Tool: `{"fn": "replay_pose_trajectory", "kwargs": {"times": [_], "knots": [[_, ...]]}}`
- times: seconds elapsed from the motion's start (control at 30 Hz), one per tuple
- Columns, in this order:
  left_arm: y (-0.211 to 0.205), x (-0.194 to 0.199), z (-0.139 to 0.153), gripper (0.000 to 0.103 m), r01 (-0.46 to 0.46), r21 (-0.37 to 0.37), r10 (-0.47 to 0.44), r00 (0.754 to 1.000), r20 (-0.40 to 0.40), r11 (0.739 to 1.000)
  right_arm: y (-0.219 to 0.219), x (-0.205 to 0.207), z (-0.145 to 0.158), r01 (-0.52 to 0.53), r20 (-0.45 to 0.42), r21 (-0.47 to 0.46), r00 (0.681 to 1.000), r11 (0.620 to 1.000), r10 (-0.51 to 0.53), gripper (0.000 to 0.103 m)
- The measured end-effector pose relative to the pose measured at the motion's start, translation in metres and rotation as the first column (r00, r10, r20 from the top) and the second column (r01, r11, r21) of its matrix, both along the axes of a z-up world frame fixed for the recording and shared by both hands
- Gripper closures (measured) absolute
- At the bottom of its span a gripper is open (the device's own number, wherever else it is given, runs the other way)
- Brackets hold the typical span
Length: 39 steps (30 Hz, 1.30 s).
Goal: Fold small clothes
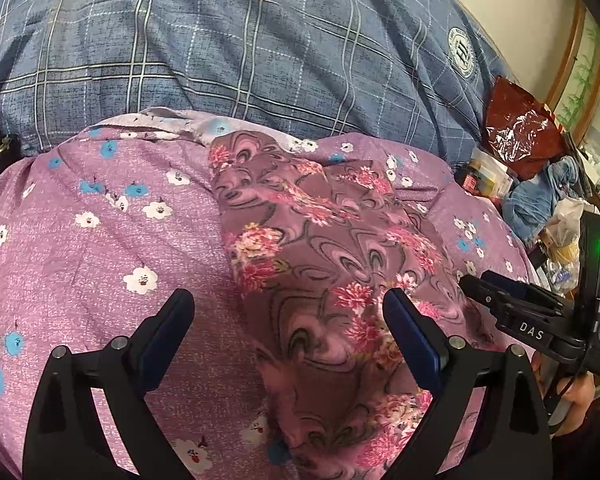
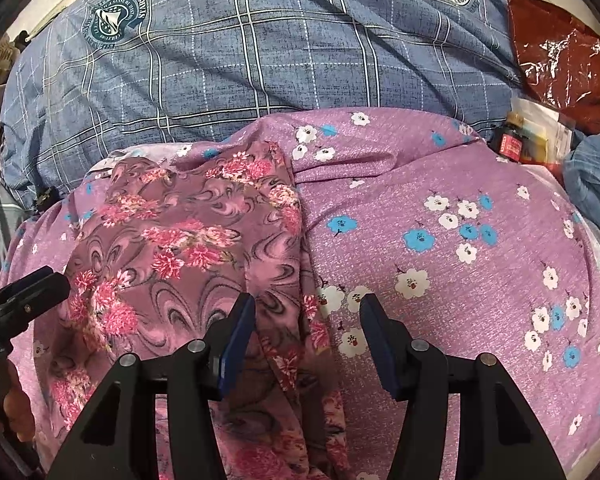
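A small maroon garment with pink flowers and swirls [image 1: 320, 264] lies crumpled on a purple cloth with white and blue flowers [image 1: 112, 216]. My left gripper [image 1: 288, 300] is open just above the garment's left part, holding nothing. My right gripper [image 2: 306, 304] is open, straddling the garment's right edge [image 2: 296, 240] where it meets the purple cloth [image 2: 440, 240]. The garment fills the left of the right wrist view [image 2: 188, 240]. The right gripper also shows at the right edge of the left wrist view [image 1: 476, 280], and the left gripper at the left edge of the right wrist view [image 2: 40, 280].
A blue checked quilt [image 1: 260, 40] lies behind the purple cloth. A red plastic bag [image 1: 520, 128], a small bottle [image 2: 510, 140], boxes and blue fabric [image 1: 540, 196] crowd the right side.
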<state>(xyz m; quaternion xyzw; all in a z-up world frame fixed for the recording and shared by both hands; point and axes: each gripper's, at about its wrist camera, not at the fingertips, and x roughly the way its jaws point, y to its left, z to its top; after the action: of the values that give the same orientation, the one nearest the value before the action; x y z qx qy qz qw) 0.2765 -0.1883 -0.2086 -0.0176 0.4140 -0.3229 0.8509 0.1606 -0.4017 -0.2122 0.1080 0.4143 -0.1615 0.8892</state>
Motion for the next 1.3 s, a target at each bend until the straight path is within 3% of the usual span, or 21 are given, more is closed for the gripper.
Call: {"fn": "replay_pose_trajectory", "kwargs": {"times": [0.1,0.27,0.53,0.83,1.03,1.17,1.3], "knots": [[0.002,0.003,-0.003,0.007,0.011,-0.004,-0.011,1.0,-0.029,1.0,-0.01,-0.001,-0.001,-0.039,0.019,0.131,0.999,0.991,0.037,0.042],[0.003,0.009,-0.01,0.007,0.106,-0.041,-0.111,0.987,-0.118,0.993,-0.031,-0.002,-0.015,-0.095,0.026,0.362,0.995,0.927,0.091,0.037],[-0.005,0.008,-0.019,0.007,0.198,-0.131,-0.224,0.949,-0.224,0.971,-0.044,0.004,-0.035,-0.116,0.032,0.514,0.993,0.85,0.116,0.028],[-0.008,0.011,-0.023,0.007,0.183,-0.166,-0.222,0.939,-0.262,0.969,-0.038,0.018,-0.038,-0.153,0.064,0.529,0.988,0.835,0.14,0.017],[-0.012,0.008,-0.026,0.007,0.177,-0.087,-0.193,0.953,-0.233,0.98,-0.023,0.026,-0.036,-0.141,0.044,0.447,0.99,0.883,0.136,0.016],[-0.019,0.004,-0.028,0.007,0.192,-0.059,-0.2,0.959,-0.203,0.98,-0.009,0.026,-0.034,-0.163,0.048,0.39,0.986,0.906,0.157,0.035],[-0.023,-0.005,-0.027,0.01,0.211,-0.035,-0.213,0.966,-0.147,0.977,0.007,0.022,-0.027,-0.182,0.062,0.289,0.983,0.94,0.172,0.047]]}}
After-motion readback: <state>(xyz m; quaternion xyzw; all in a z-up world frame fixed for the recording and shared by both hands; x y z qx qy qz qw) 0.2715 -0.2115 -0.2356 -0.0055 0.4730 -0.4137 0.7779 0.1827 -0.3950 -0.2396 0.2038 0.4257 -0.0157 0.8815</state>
